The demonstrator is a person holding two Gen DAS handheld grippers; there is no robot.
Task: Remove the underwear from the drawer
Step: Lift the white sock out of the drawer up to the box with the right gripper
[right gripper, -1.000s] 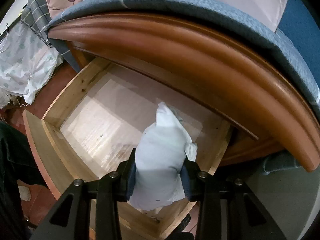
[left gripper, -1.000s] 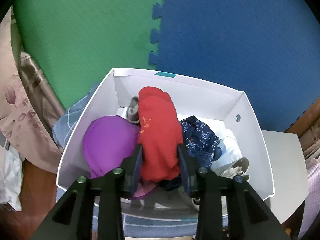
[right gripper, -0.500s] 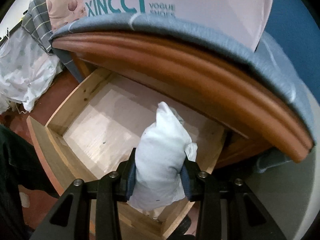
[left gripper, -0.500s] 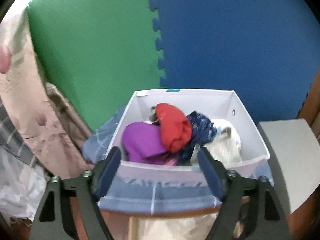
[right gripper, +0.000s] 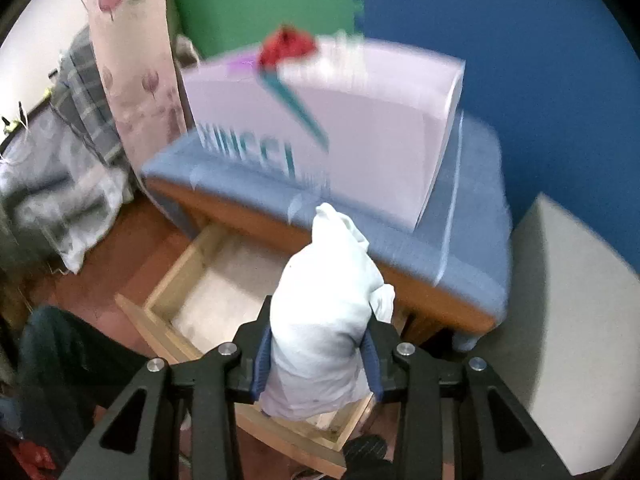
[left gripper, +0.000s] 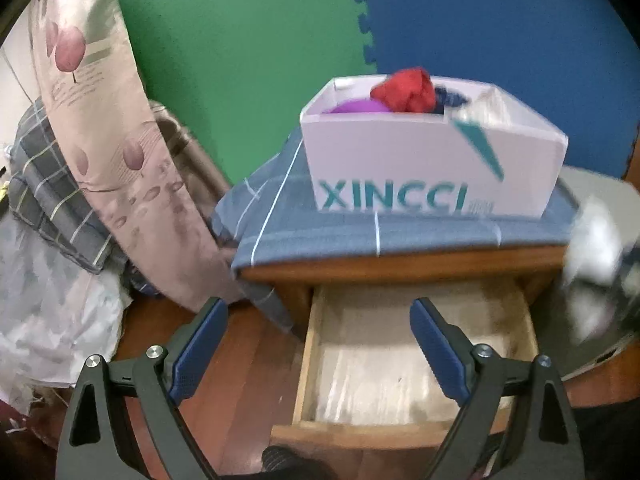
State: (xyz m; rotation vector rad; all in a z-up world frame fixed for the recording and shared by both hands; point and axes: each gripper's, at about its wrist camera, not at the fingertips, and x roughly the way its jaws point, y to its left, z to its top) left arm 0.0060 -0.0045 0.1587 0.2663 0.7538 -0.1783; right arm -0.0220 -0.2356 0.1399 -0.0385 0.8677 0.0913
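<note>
One pale white bundle of underwear (right gripper: 324, 312), soft and crumpled into a rounded lump with a twisted tip at its 12 o'clock end, sits clamped between the blue pads of the right gripper (right gripper: 316, 364), held in the air above the open drawer (right gripper: 192, 276). Its jaws are narrowly set and press on both sides of the cloth. In the left wrist view the same bundle is only a white blur at 3 o'clock.

The left gripper (left gripper: 318, 344) has its jaws opening, spread wide, with nothing between them; it hangs over the drawer's front, the bare, light wooden floor of the drawer (left gripper: 416, 344) showing between the pads.

At 12 o'clock from the drawer stands a wooden nightstand (left gripper: 400, 266) covered by a blue checked cloth (left gripper: 280, 216). On the cloth rests a white box (left gripper: 420, 168) printed XINCCI, with a red garment (left gripper: 404, 90), a purple garment (left gripper: 356, 107) and a dark blue garment (left gripper: 450, 98) inside. Green and blue foam mats (left gripper: 480, 16) line the wall behind. At 9 o'clock hangs a flowered curtain (left gripper: 100, 120), with a grey plaid blanket (left gripper: 44, 192) beside it. A dark trouser leg (right gripper: 68, 364) shows at 8 o'clock in the right wrist view.
</note>
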